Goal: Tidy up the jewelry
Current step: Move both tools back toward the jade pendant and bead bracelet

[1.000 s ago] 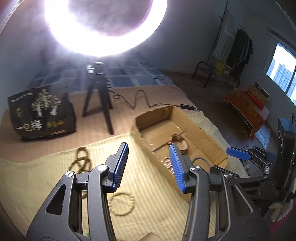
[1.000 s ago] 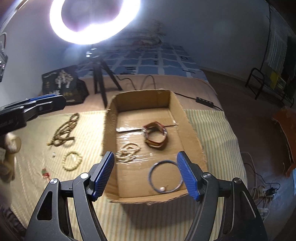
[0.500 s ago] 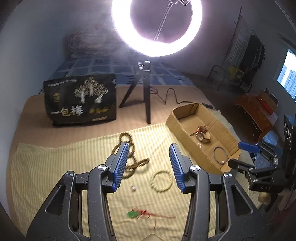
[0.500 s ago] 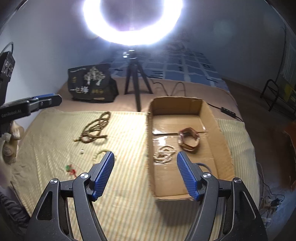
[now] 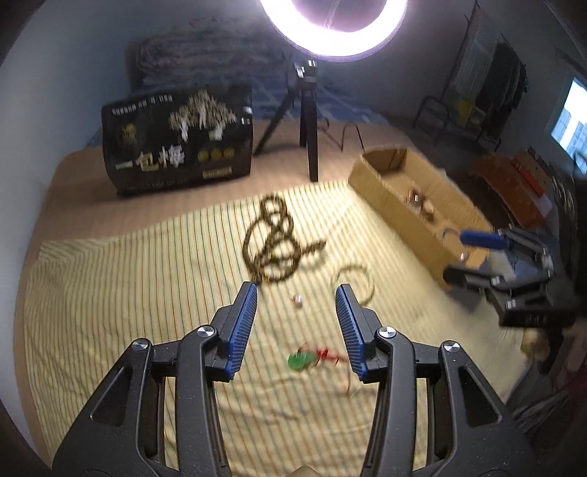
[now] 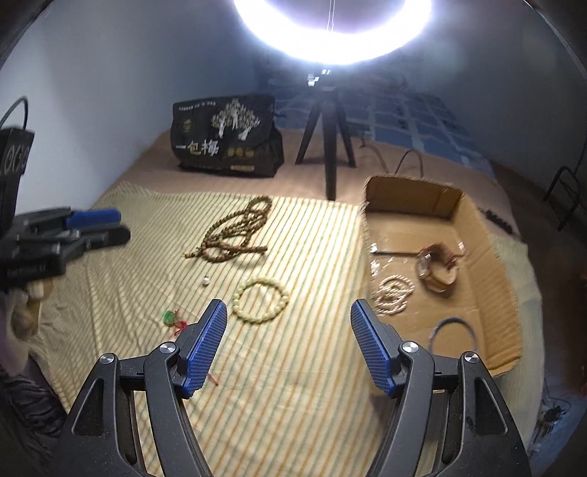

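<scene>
Striped yellow cloth (image 6: 293, 235) covers the bed, with a ring light (image 6: 332, 33) on a black tripod (image 6: 328, 121) glaring at its far edge and a black printed bag (image 6: 227, 135) beside the tripod. Both tongs hover above the cloth with nothing between their blue pads: the left gripper (image 5: 295, 323) is released, its jaws spread, and the right gripper (image 6: 289, 343) is released too, its jaws spread wider. On the cloth, a long brown bead necklace (image 6: 233, 235) lies coiled well ahead of both tongs. A pale bead bracelet (image 6: 261, 301) rests just ahead of the right gripper's left pad, and a small white bead (image 6: 205, 281) sits between bracelet and necklace. A green pendant on a red cord (image 5: 302, 360) lies under the gap of the left gripper's jaws. To the right, an open cardboard box (image 6: 488, 238) holds a cream bead strand (image 6: 393, 295), a brown strap-like piece (image 6: 438, 268) and a thin bluish bangle (image 6: 453, 332).
</scene>
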Demonstrator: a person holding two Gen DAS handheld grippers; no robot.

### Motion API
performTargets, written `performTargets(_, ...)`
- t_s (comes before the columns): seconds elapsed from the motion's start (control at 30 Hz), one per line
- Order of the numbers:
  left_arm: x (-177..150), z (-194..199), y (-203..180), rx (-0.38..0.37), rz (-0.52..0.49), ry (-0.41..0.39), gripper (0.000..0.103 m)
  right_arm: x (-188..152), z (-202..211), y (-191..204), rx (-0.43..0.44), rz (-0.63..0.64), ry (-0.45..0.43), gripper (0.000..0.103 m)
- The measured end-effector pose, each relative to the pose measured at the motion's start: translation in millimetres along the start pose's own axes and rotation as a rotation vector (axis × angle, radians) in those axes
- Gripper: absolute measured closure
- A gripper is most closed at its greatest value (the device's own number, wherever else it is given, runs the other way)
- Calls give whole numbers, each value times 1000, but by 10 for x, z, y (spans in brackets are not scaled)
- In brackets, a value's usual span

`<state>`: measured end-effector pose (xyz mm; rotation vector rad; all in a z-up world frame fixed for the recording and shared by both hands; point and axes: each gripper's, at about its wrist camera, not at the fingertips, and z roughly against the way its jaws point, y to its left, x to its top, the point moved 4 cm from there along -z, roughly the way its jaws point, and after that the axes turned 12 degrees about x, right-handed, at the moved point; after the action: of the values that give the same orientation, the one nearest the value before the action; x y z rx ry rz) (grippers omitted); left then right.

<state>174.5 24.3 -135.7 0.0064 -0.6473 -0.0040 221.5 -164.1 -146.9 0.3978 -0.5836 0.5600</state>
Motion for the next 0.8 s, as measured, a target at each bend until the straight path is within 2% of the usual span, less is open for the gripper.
performTargets(0.2, -316, -193, -64, -44, -39, 73, 57, -19, -301, 42, 18, -6, 55, 33)
performTargets(0.3, -467, -322, -166, -52, -84, 112, 66, -45, -488, 38, 33, -17, 96, 33)
performTargets(0.4, -580, -423, -248, -58, -119, 138, 66, -72, -644, 13, 27, -30, 131, 34)
performTargets(0.7, -726, -636, -295, -32, -172, 174, 66, -116, -925, -32, 19, -34, 184, 34)
performTargets(0.8, -746, -680, -298, -33, -180, 178, 66, -109, -998, -25, 15, -32, 193, 39)
